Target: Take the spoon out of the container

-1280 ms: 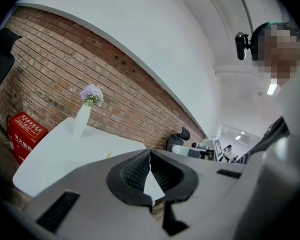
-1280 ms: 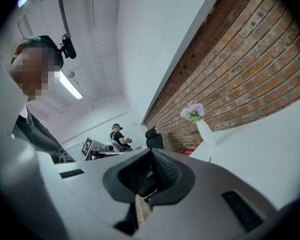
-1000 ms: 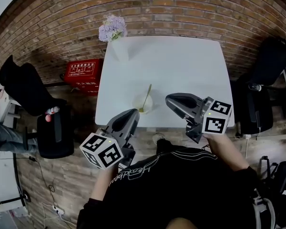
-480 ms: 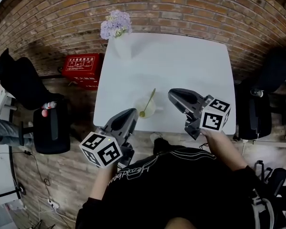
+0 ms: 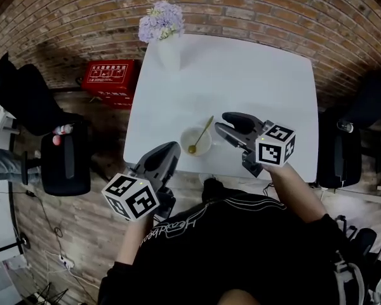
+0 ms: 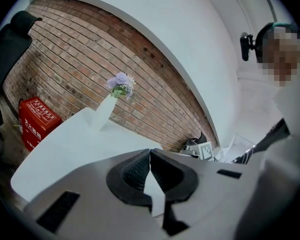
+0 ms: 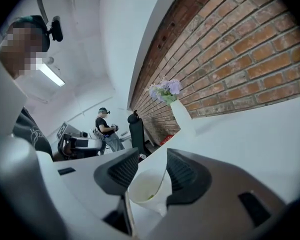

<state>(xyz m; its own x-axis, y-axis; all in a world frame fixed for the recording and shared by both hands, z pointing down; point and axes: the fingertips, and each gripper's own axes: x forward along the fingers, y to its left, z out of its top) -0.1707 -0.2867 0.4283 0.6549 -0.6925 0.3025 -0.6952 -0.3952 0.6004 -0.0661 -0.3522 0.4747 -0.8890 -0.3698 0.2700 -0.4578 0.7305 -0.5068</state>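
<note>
So the biggest thing here is the white table (image 5: 254,81). Its near edge runs along 6 o'clock right in front of the person, and the brick wall (image 5: 254,5) is up at 12. There's a black chair (image 5: 65,164) off the table's 9 o'clock side and another dark chair (image 5: 343,151) off the 3 o'clock side, both standing apart from the table edges. A red box (image 5: 109,81) sits on the floor at about 10 o'clock, just beside the left edge.

On the table, a white vase (image 5: 168,53) with purple flowers is tucked into the 11 o'clock corner. A wide stretch of white top lies between it and the container (image 5: 194,146), so there's room from 12 round to 3.

The container is a small white cup at roughly 7 o'clock on the table, close to the near edge but not on it. The spoon (image 5: 203,132) is in it, bowl end down inside, with the handle leaning out over the rim toward 1 o'clock.

The 2 tools:
- The right gripper (image 5: 226,122) is just beside the container at its 3 o'clock. Its jaws are spreading apart with the cup framed between them, and the pads aren't touching it.
- The left gripper (image 5: 171,146) sits at the container's 7 o'clock. Its tip is just over the near edge and its body hangs off the table. The jaws are pressed together with nothing in them.
</note>
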